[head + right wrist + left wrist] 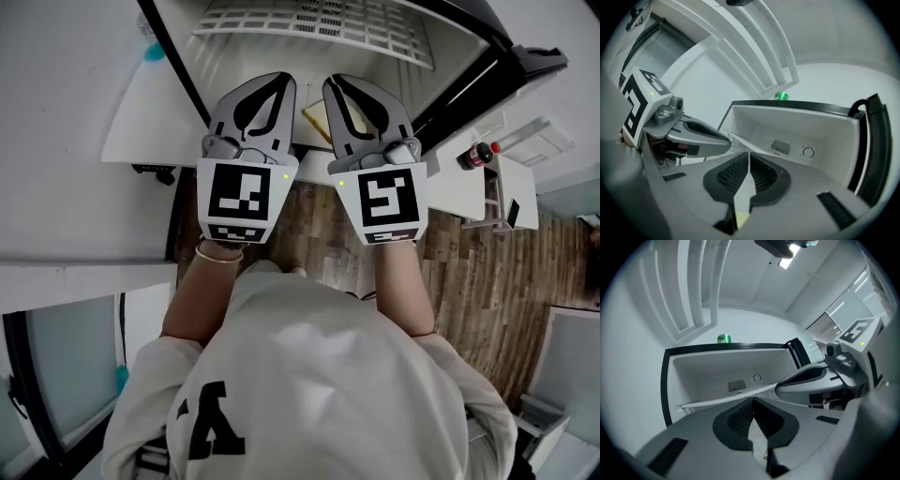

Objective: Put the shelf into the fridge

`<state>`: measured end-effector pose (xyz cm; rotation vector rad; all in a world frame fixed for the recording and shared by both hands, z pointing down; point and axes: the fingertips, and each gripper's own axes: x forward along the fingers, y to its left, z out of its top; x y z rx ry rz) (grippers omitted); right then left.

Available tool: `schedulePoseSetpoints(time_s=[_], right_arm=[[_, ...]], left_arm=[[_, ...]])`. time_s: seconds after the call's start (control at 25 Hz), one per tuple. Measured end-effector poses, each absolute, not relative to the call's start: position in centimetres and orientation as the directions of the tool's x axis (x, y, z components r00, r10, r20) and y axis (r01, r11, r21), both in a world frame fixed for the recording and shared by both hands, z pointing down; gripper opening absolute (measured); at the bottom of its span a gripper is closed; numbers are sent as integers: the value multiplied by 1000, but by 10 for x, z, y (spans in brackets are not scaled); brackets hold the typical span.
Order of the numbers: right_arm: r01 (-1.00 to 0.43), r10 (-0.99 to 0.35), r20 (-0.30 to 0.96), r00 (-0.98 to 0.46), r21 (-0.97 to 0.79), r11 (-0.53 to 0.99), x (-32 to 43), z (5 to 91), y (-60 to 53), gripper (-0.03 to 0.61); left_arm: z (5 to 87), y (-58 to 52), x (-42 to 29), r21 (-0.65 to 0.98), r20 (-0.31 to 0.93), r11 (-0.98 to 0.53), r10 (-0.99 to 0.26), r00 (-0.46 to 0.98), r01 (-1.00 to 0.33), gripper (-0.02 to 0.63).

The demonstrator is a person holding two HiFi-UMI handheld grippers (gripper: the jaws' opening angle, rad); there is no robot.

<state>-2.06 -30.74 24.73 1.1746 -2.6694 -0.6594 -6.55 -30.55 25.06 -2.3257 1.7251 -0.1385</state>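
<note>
Shelf (pixel 730 395), L gripper view: a thin pale panel seen nearly edge-on is running across the open fridge (pixel 717 369) compartment, from its L wall toward the front R side. In frame it is passing below the vent grille (pixel 736 386) and dial (pixel 757 377) on the back wall. L gripper (pixel 753 400) is clamping the panel's front edge, jaws fully together on it w/ no gap at the tips. R gripper (pixel 779 386) is meeting the same edge further R. A green object (pixel 723 338) is sitting on the fridge top.

R gripper view: the shelf (pixel 738 144) is appearing as a translucent sheet spanning btwn the L gripper (pixel 729 139) tip and the R gripper (pixel 749 153). R jaws are pressing together on its front edge, pads almost touching. The green object (pixel 781 96) is showing on top of the fridge (pixel 787 126).

Head view: L gripper (pixel 274 82) and R gripper (pixel 345 84) are pointing side by side, near but apart, into the front opening of the fridge (pixel 309 58). The held edge is too thin to pick out. A white slatted rack (pixel 319 23) is lying deeper in the compartment; whether it belongs to the held shelf cannot be told. The door (pixel 511 187) is standing open at R, carrying a red-capped bottle (pixel 480 155). Wood floor (pixel 319 234) is showing below.
</note>
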Motion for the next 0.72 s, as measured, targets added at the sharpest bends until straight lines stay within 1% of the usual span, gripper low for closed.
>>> schedulePoseSetpoints(time_s=[0.32, 0.72], right_arm=[[-672, -750, 9, -661, 438, 597, -21, 247, -289, 38], [-676, -746, -8, -666, 427, 600, -56, 241, -223, 38]], left_arm=[[250, -290, -67, -223, -42, -311, -944, 328, -924, 6], [250, -228, -91, -196, -41, -338, -935, 352, -921, 6]])
